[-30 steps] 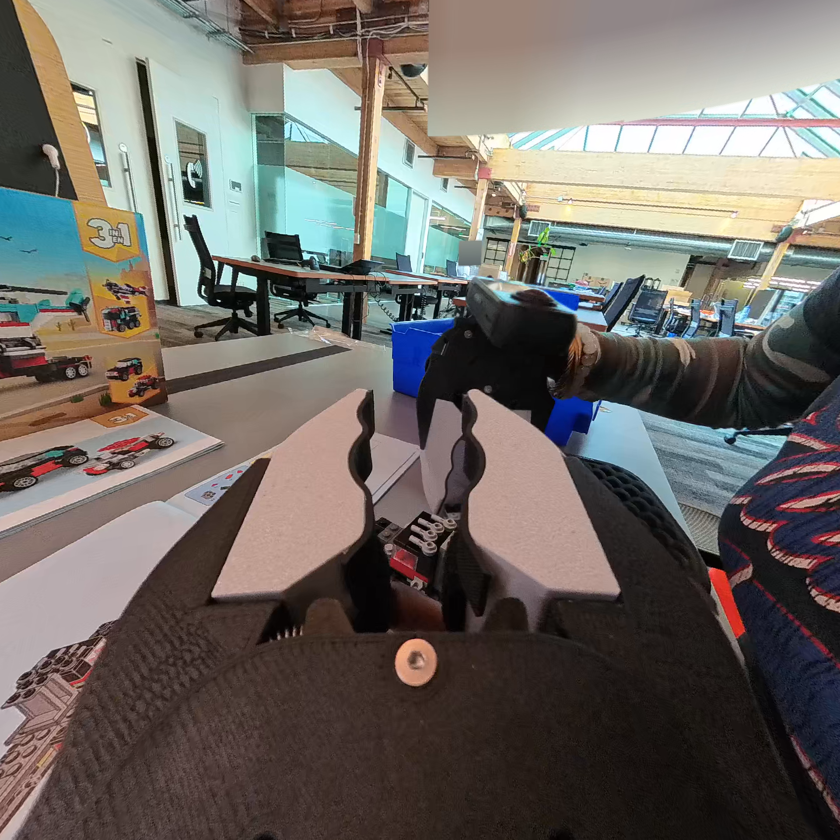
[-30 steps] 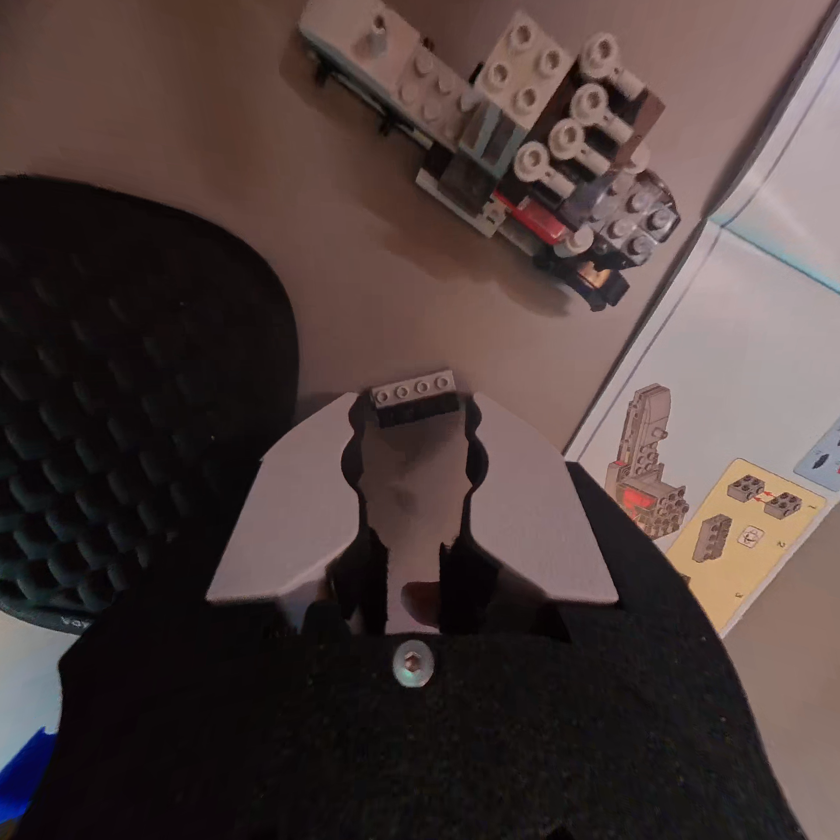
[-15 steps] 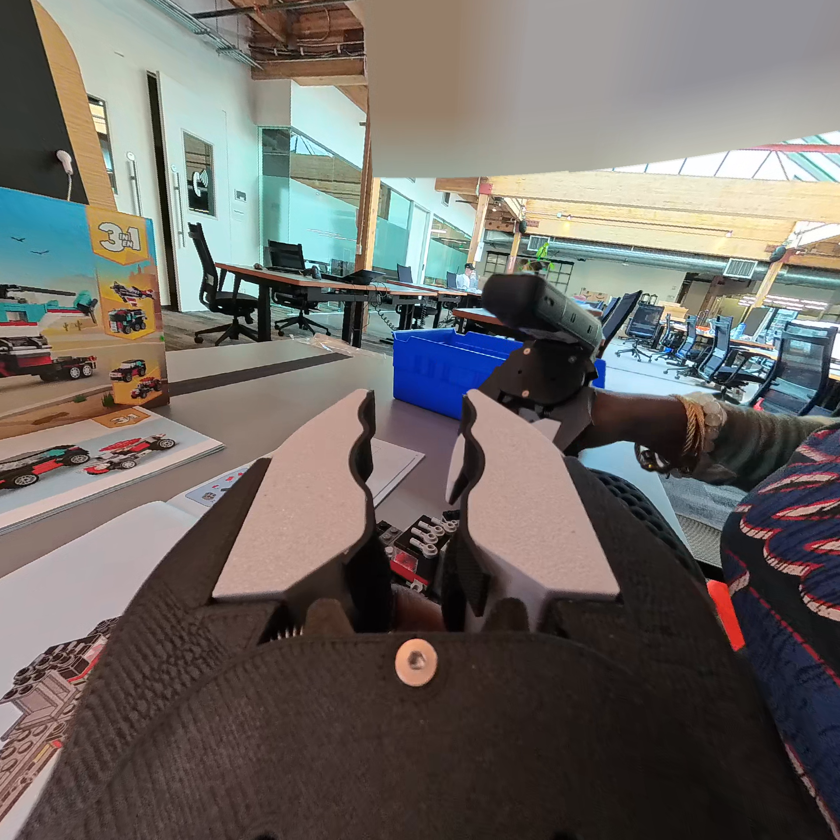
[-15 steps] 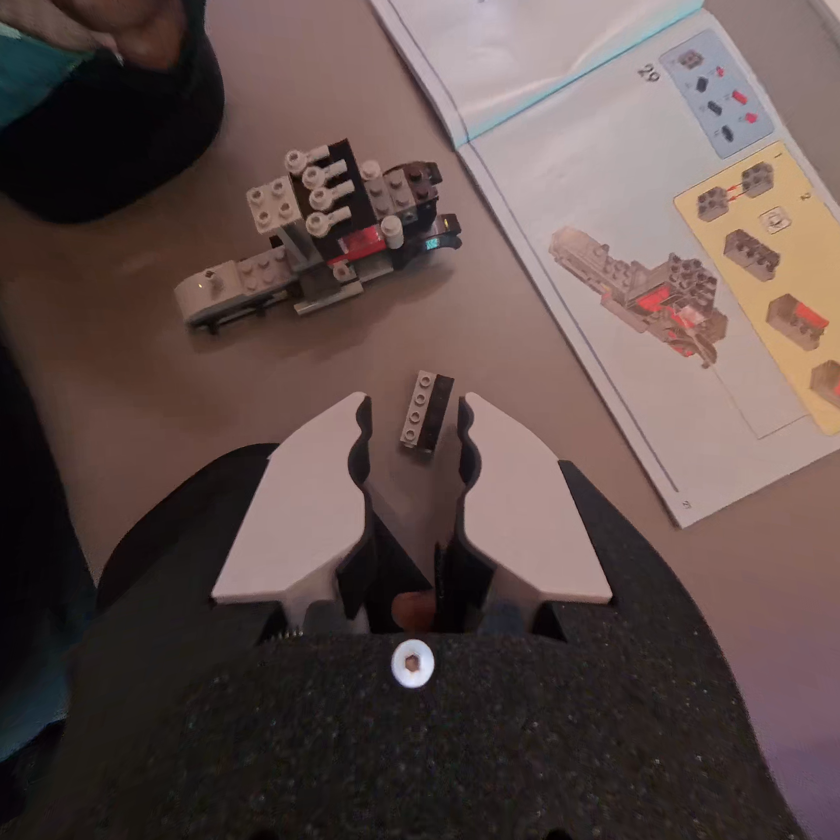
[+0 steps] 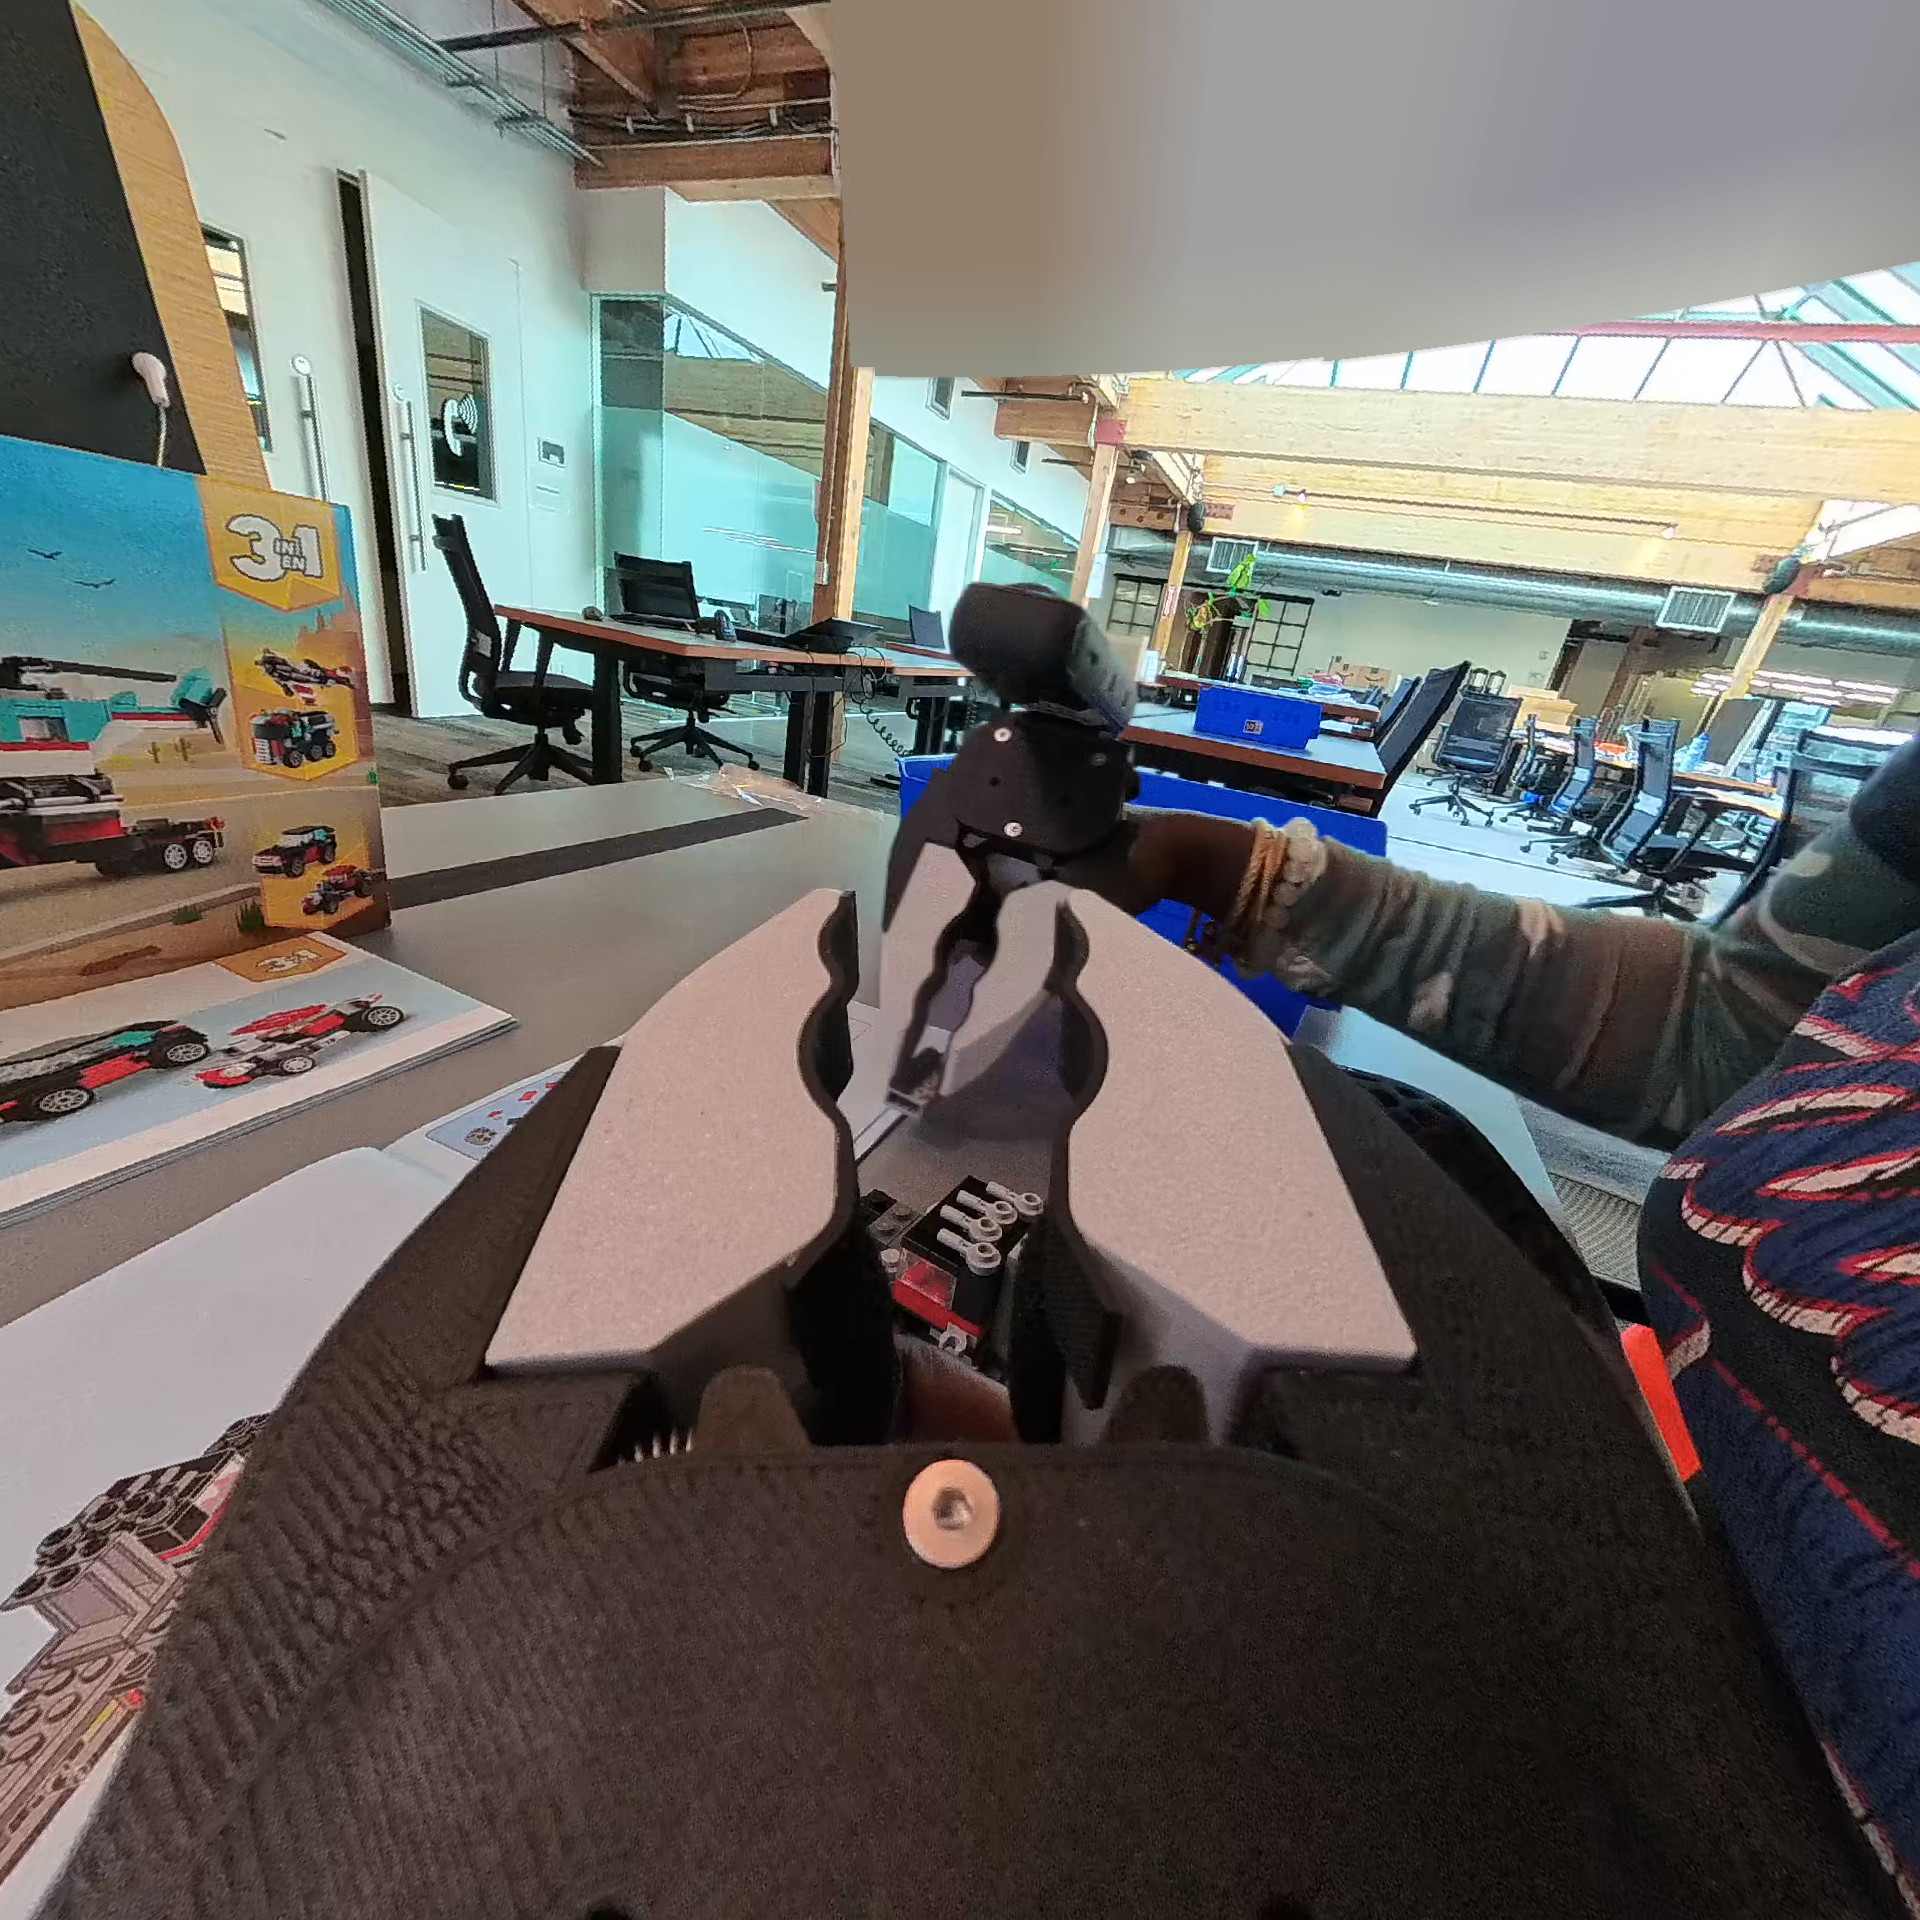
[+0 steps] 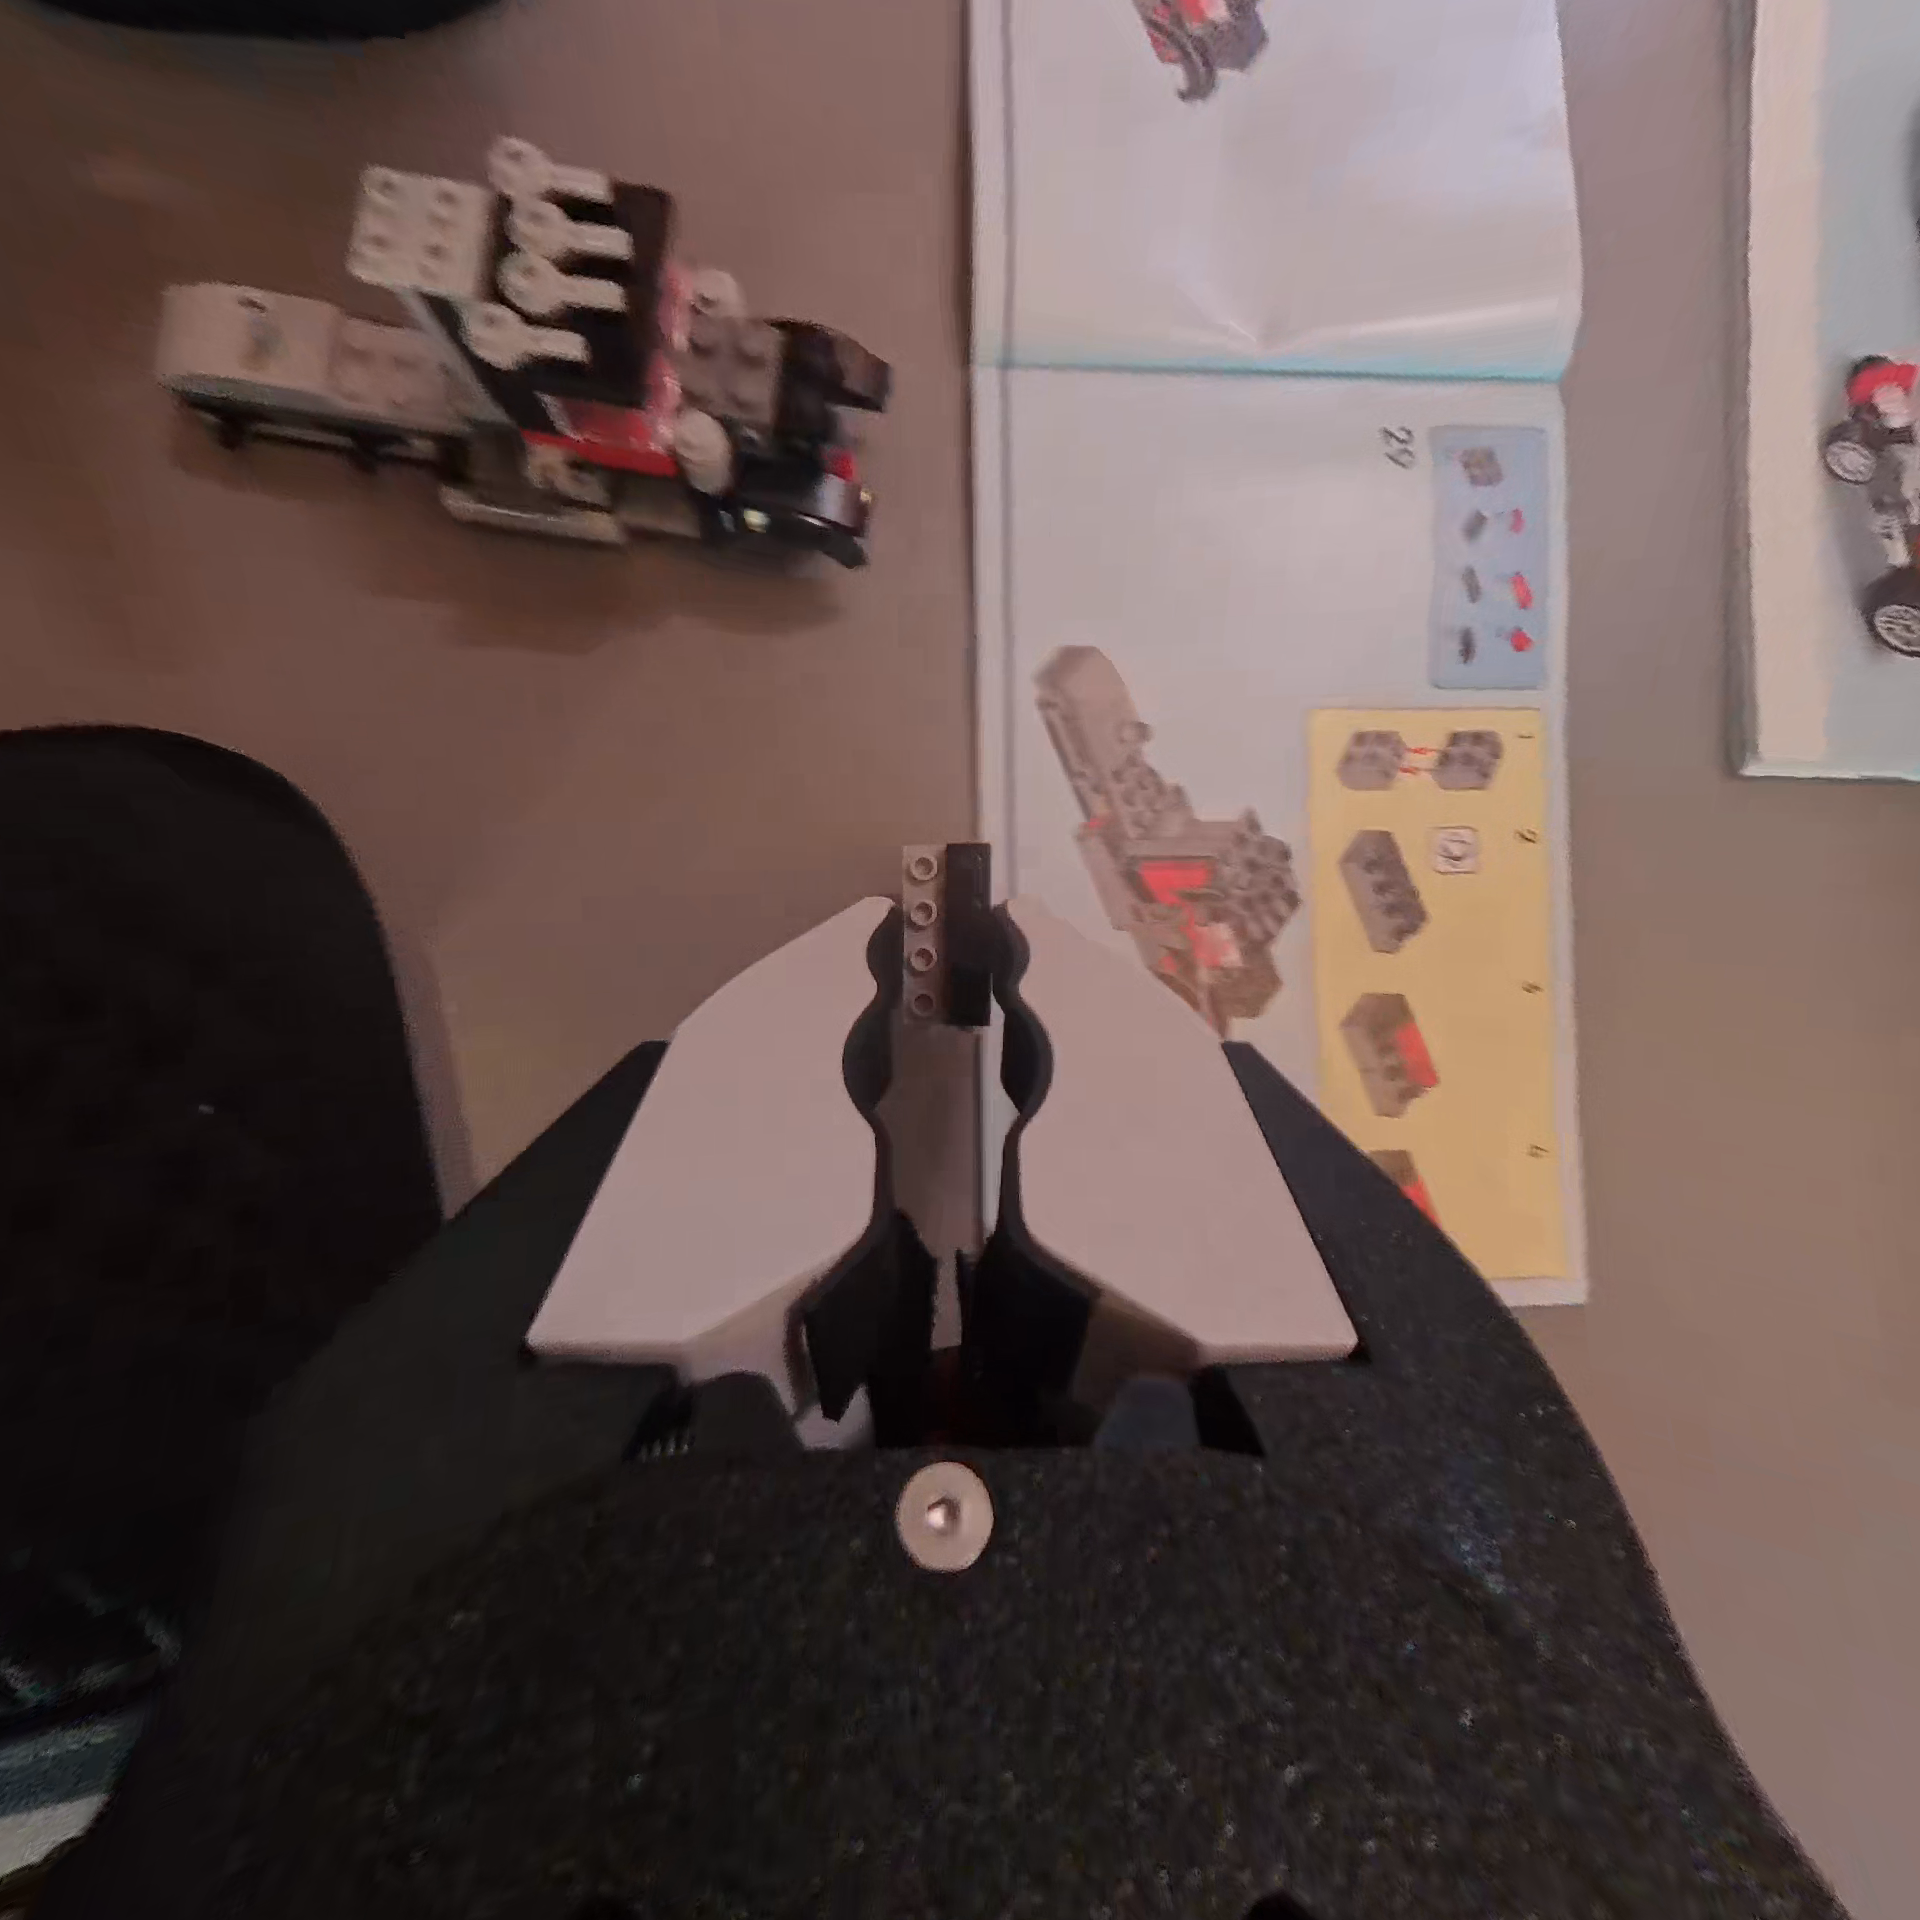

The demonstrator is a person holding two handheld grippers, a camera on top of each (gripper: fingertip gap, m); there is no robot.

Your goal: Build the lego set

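The half-built lego model (image 6: 520, 364), grey, black and red, lies on the brown table (image 6: 675, 748) at the upper left of the right wrist view. My right gripper (image 6: 948, 914) is shut on a small grey-and-black brick (image 6: 945, 935), held lengthwise between the tips beside the open instruction booklet (image 6: 1247, 499). In the left wrist view my left gripper (image 5: 951, 925) is open and empty, with the model (image 5: 956, 1247) showing low between its fingers. The right gripper (image 5: 935, 1039) hangs beyond it with the brick (image 5: 914, 1081) at its tip.
The lego box (image 5: 177, 707) stands at the left with a second booklet (image 5: 239, 1049) in front of it. A blue bin (image 5: 1247, 821) sits behind the right gripper. A person's sleeve (image 5: 1507, 987) reaches in from the right. The left gripper's black body (image 6: 156, 1039) fills the left. The tips of one gripper are about 15 cm away from the tips of the other.
The right gripper held the brick crosswise, then stood open around it over the table, and is now shut on it lengthwise nearer the booklet. The left gripper has barely moved.
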